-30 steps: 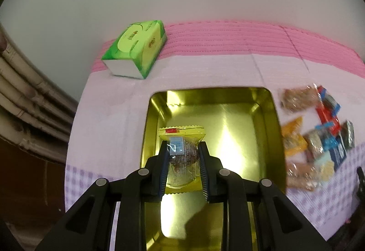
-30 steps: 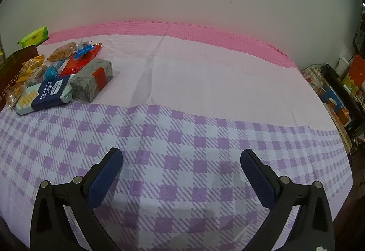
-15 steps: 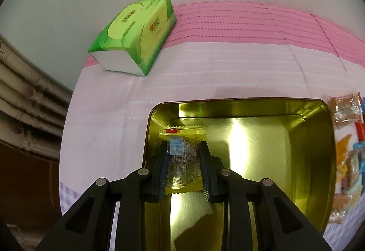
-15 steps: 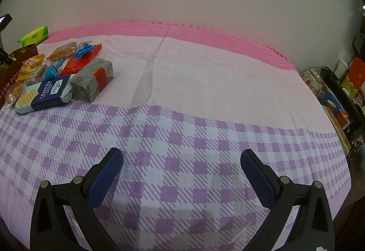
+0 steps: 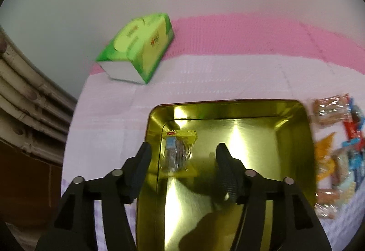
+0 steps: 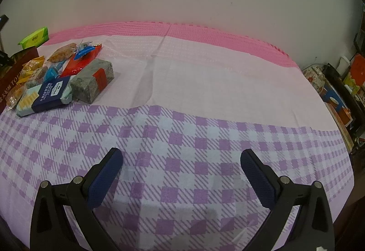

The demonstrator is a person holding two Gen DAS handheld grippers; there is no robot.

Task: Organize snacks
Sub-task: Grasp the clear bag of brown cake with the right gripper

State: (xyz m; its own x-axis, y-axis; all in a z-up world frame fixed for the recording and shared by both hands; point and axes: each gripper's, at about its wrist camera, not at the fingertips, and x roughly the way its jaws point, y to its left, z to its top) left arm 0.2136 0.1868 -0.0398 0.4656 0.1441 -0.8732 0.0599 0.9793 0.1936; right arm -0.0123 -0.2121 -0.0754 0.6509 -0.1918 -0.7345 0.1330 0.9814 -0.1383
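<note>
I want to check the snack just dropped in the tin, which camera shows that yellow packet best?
The left wrist view: the yellow packet lies in the gold tin, by its left wall, beyond the open left gripper. The right wrist view shows only the tin's outer side, not the packet.

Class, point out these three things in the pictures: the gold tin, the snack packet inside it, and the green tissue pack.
gold tin (image 5: 294, 136), left wrist view, right inner wall.
snack packet (image 5: 176, 152), left wrist view, middle.
green tissue pack (image 5: 146, 50), left wrist view, top face.

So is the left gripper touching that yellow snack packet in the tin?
Apart. The left wrist view shows the left gripper with its jaws spread wide, and gold tin floor visible between each jaw and the yellow snack packet.
</note>
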